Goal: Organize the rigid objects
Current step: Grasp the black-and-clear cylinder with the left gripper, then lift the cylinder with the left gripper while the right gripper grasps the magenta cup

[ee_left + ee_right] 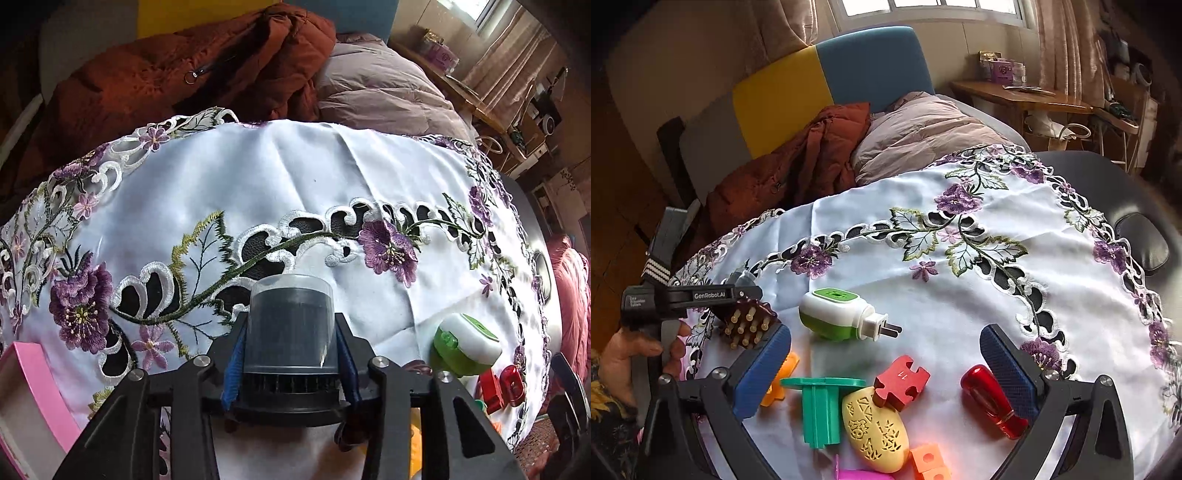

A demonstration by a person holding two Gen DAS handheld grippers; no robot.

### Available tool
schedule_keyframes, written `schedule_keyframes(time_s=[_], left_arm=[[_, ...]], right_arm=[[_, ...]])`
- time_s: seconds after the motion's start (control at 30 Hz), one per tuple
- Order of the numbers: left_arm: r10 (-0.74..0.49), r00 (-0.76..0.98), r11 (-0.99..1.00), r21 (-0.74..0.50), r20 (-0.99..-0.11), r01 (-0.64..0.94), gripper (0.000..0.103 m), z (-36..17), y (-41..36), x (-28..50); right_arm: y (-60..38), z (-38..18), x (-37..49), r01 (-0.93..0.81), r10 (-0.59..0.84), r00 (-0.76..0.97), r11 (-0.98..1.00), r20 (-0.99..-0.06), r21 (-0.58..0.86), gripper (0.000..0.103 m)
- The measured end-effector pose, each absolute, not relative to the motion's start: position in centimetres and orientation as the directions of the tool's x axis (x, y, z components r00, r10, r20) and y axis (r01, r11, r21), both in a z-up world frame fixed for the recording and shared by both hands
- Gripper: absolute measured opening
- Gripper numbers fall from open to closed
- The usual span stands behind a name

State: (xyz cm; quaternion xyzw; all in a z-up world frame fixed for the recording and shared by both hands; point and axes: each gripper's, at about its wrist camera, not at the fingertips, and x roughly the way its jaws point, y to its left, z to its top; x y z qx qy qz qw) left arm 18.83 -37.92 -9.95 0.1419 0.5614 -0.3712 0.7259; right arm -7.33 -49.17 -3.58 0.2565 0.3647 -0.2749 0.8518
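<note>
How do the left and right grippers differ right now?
The left gripper is shut on a dark cylindrical container; the right gripper is open and empty. The left holds its load above the embroidered tablecloth; the right hovers over scattered toys, including a red puzzle block. Both have blue pads.

The left wrist view sits low and close over the embroidered cloth (295, 177) on the desk, facing the brown jacket (207, 70). The right wrist view looks from higher and farther back. Both share the cloth, jacket and green-white plug (842, 314).
</note>
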Motion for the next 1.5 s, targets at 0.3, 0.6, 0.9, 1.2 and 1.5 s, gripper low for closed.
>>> schedule_keyframes(time_s=[0.3, 0.6, 0.9, 1.2, 1.5], left_arm=[[-0.427, 0.188, 0.722, -0.209, -0.884, 0.659, 0.043, -7.9, -31.3, 16.9], [-0.485, 0.231, 0.674, -0.192, -0.843, 0.713, 0.043, -5.5, -26.7, 9.5], [-0.521, 0.240, 0.670, -0.219, -0.819, 0.709, 0.043, -4.1, -22.6, 4.1], [-0.548, 0.256, 0.678, -0.244, -0.796, 0.693, 0.043, -3.1, -18.2, 2.1], [-0.587, 0.253, 0.689, -0.310, -0.769, 0.656, 0.043, -3.0, -15.3, 2.0]], right_arm=[[-50.4, -4.0, -7.9, 0.678, -0.254, 0.581, 0.677, -0.774, 0.286, 0.103], [-51.0, -4.8, -8.0, 0.664, -0.179, 0.603, 0.652, -0.777, 0.366, 0.090], [-50.4, -5.5, -7.7, 0.633, -0.107, 0.599, 0.670, -0.794, 0.387, 0.060], [-45.0, -5.5, -7.6, 0.506, 0.088, 0.499, 0.778, -0.862, 0.372, 0.061], [-43.4, -7.6, -9.5, 0.533, 0.103, 0.360, 0.793, -0.927, 0.295, 0.063]])
